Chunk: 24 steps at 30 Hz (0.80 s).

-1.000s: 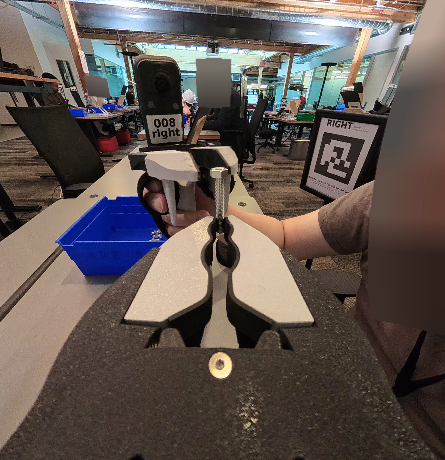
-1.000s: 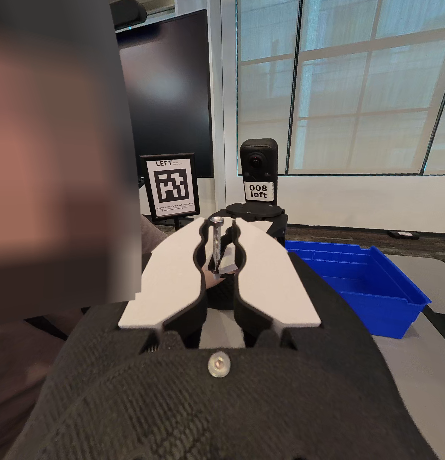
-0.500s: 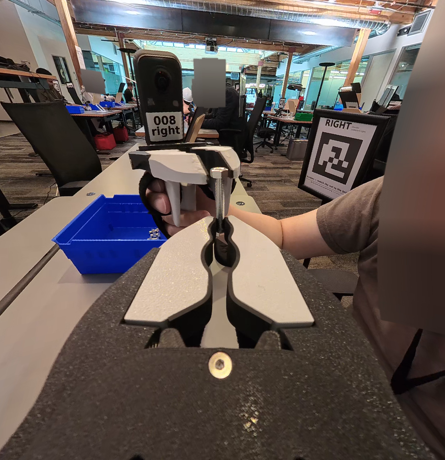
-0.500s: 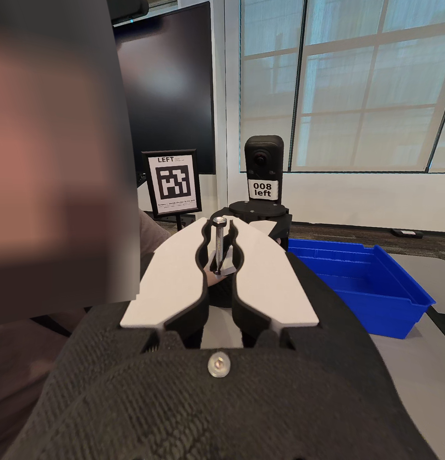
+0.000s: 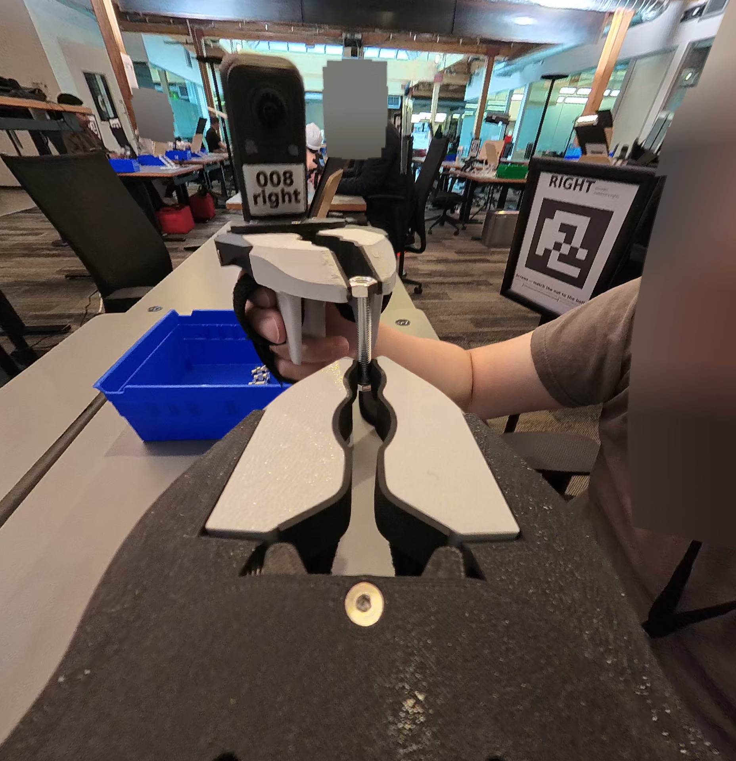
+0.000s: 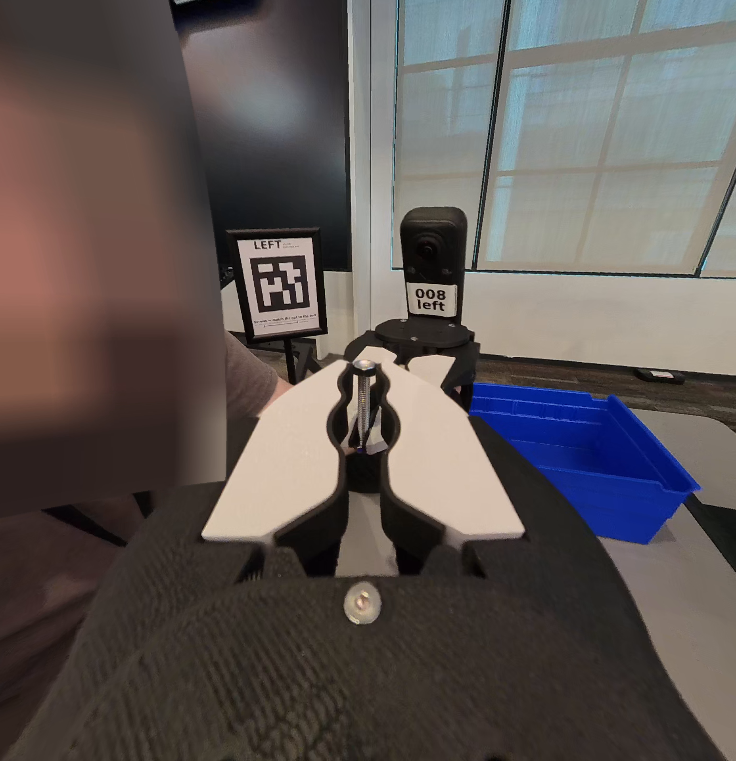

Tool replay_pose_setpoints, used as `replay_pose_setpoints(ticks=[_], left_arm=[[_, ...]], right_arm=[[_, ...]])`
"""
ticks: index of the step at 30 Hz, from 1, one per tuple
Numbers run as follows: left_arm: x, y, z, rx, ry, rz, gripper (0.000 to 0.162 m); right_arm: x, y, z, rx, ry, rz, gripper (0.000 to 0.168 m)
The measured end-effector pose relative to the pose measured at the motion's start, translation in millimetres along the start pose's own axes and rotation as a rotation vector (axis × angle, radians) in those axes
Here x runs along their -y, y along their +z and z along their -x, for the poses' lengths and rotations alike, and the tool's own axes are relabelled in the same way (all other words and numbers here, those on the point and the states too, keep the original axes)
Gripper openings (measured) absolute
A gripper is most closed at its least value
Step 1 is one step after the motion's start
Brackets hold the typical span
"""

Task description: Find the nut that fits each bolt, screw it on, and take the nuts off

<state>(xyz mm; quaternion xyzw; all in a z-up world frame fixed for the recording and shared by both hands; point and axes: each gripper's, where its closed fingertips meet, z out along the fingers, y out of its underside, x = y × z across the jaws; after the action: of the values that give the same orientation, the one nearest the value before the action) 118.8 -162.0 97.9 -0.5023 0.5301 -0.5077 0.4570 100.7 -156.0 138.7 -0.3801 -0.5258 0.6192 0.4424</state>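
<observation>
A long silver bolt [image 5: 363, 329] stands upright between my two grippers, above the grey table [image 5: 49, 473]. My right gripper [image 6: 363, 365] is shut on the bolt's hex head [image 6: 363, 365]; it also shows in the left wrist view [image 5: 360, 280], facing me. My left gripper [image 5: 364, 366] is shut around the bolt's lower threaded end, where a small silver nut [image 5: 364, 387] sits between the tips. In the right wrist view the left gripper [image 6: 368, 447] lies below the hanging bolt [image 6: 362, 407]. Several loose nuts [image 5: 259, 375] lie in a blue bin [image 5: 172, 416].
The blue bin [image 6: 584, 486] stands on the table beside the grippers. A framed marker sign [image 5: 572, 243] stands to the right and another [image 6: 282, 284] to the left. The person's forearm [image 5: 432, 370] reaches in. Office chairs and desks stand beyond the table. My two grippers' fingertips are within a few centimetres of each other.
Both grippers keep their hold on the bolt. The right gripper has tipped slightly, so more of its finger tops show in the left wrist view.
</observation>
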Motion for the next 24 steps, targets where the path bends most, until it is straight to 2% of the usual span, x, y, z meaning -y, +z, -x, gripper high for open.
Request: replay_pose_setpoints(ticks=[9,19,24], left_arm=[[-8,2,-4,-0.023,0.001,0.060,0.005],[-5,1,-1,-0.002,0.011,0.039,0.005],[-4,-2,7,0.051,0.017,0.034,0.005]], right_arm=[[-8,-2,5,-0.010,-0.061,0.104,0.011],[-6,-2,1,-0.008,-0.033,0.056,0.011],[-4,-1,-6,-0.059,-0.029,0.039,0.011]])
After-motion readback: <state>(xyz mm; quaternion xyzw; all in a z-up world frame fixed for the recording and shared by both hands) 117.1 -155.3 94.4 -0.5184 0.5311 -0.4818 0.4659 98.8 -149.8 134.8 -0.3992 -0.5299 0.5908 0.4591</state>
